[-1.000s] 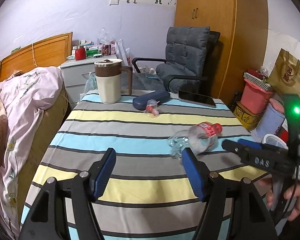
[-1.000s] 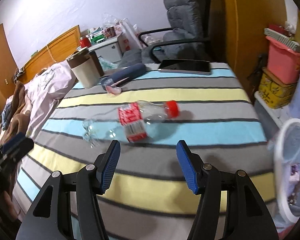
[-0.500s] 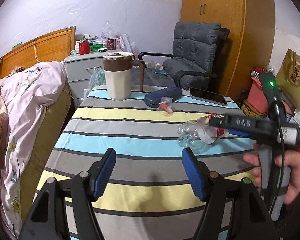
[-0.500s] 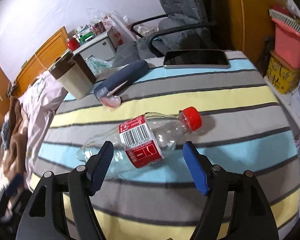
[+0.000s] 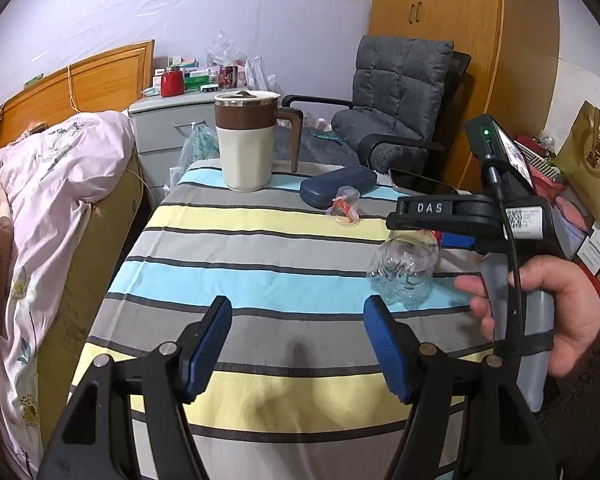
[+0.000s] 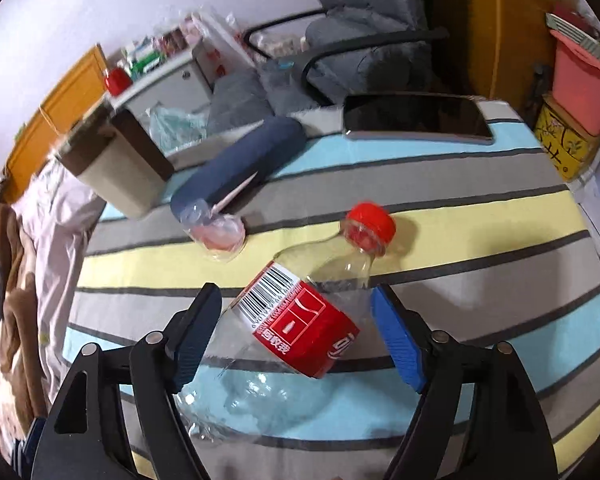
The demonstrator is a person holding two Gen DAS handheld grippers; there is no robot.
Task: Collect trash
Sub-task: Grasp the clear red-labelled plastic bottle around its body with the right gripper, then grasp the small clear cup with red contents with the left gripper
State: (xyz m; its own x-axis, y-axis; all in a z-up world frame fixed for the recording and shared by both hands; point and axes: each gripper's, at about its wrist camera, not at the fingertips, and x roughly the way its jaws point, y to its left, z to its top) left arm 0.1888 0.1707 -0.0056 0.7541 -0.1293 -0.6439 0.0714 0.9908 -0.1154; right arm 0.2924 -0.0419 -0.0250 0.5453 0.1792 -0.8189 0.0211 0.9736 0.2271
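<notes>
An empty clear plastic bottle [image 6: 300, 320] with a red label and red cap lies on its side on the striped tablecloth [image 6: 480, 240]. My right gripper [image 6: 296, 336] straddles it, jaws still opening, pads apart from the bottle. In the left wrist view the bottle [image 5: 406, 270] shows under the right gripper's body [image 5: 452, 216], held by a hand [image 5: 560, 304]. A small crumpled clear wrapper [image 6: 220, 228] with pink inside lies further back, also seen as the wrapper [image 5: 344, 210]. My left gripper [image 5: 298, 344] hovers open over the near table, nothing between its fingers.
A beige and brown jug [image 5: 246, 140], a dark blue case [image 5: 338, 184] and a tablet [image 6: 416, 118] sit at the table's far side. A bed [image 5: 48, 184] is left, a grey chair [image 5: 396, 100] behind, pink and yellow boxes [image 6: 580, 84] right.
My right gripper moved forward over the bottle, which now lies between its jaws, and the jaws widened. The left gripper drifted slightly; the view of the table shifted a little.
</notes>
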